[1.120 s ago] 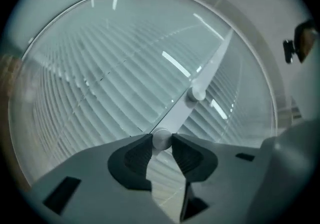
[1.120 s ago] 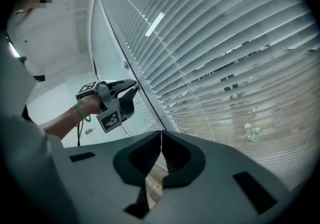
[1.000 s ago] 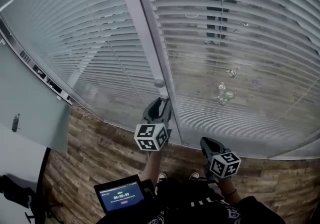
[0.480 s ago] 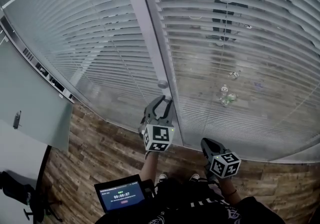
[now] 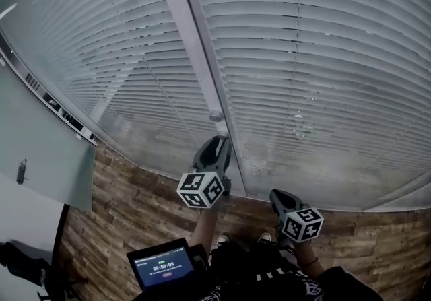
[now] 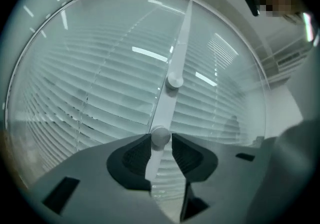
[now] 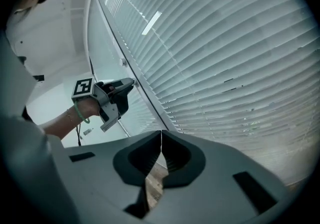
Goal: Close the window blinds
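Note:
White slatted blinds (image 5: 316,64) hang behind glass on both sides of a white upright frame bar (image 5: 192,57); the slats lie nearly flat and let little through. The bar carries two round knobs. The upper knob (image 6: 174,81) is free. The lower knob (image 6: 160,137) sits between the pads of my left gripper (image 6: 160,140), which is shut on it. In the head view my left gripper (image 5: 218,143) points at the bar just below the upper knob (image 5: 215,116). My right gripper (image 5: 279,194) hangs lower right, shut and empty; its tips (image 7: 161,135) meet.
A wood-pattern floor (image 5: 128,205) runs below the glass. A small screen (image 5: 161,267) sits at the person's front left. A pale panel (image 5: 40,158) stands at the left. The right gripper view shows the left gripper (image 7: 117,92) and a forearm.
The left gripper's marker cube has rolled on the lower knob. The slats have tilted further shut: the things seen through the right pane earlier are now almost hidden. The right gripper stayed put.

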Tool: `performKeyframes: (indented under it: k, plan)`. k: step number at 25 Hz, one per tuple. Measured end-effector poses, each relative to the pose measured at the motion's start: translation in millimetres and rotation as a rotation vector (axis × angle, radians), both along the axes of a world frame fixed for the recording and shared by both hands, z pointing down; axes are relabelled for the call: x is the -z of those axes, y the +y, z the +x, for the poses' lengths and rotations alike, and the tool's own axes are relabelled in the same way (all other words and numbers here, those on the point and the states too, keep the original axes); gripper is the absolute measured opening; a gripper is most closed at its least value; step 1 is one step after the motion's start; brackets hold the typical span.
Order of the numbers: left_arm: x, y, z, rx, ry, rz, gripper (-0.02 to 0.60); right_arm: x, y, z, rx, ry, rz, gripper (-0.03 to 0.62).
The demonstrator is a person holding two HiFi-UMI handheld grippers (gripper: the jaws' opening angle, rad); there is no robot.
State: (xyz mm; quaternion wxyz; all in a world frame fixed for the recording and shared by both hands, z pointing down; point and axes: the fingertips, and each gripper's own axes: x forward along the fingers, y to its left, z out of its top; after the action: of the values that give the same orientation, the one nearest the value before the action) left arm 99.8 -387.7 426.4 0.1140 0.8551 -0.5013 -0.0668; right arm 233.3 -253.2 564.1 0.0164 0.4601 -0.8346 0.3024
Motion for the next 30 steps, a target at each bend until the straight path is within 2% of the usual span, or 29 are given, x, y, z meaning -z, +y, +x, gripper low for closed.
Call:
performKeyframes:
  k: [4, 5, 6, 7, 8, 11, 16, 22, 27, 30]
  plan:
    - [-32.1, 28.7, 3.8, -0.098, -0.179, -0.024, 0.126, 1.1, 5.2, -11.6, -0.025, 0.008, 0.000, 0.018]
    - [-43.4, 37.1, 3.1, -0.129, -0.208, -0.037, 0.113, 1.2, 6.0, -16.2, -0.034, 0.010, -0.001, 0.018]
    - [-54.4, 45.5, 0.8, -0.157, -0.226, -0.054, 0.067, 1.3, 6.7, -21.6, -0.043, 0.010, -0.001, 0.018]
    - [-64.3, 54.0, -2.3, -0.187, -0.229, -0.074, 0.019, 1.3, 7.6, -27.7, -0.055, 0.012, -0.001, 0.018]
    - [-72.4, 62.5, -5.3, -0.223, -0.219, -0.099, 0.005, 1.6, 8.9, -33.9, -0.070, 0.013, -0.001, 0.018]
    - [-88.4, 87.4, -14.2, -0.339, -0.188, -0.158, 0.005, 3.1, 16.9, -52.7, -0.142, 0.015, -0.005, 0.018]
    - [-112.1, 124.9, -45.3, -0.497, -0.247, -0.185, 0.005, -0.9, 42.9, -97.2, -0.256, -0.002, 0.000, 0.018]
    - [-132.5, 180.4, -64.4, -0.738, -0.231, -0.234, 0.005, -9.4, 110.0, -139.1, -0.443, 0.000, -0.022, 0.018]
    - [-144.8, 222.1, -58.2, -0.850, -0.210, -0.258, 0.005, -7.8, 160.1, -144.7, -0.520, 0.029, -0.020, 0.018]
    - [-127.6, 250.9, -45.0, -0.922, -0.210, -0.235, 0.005, 8.1, 193.2, -138.0, -0.580, 0.038, -0.013, 0.018]
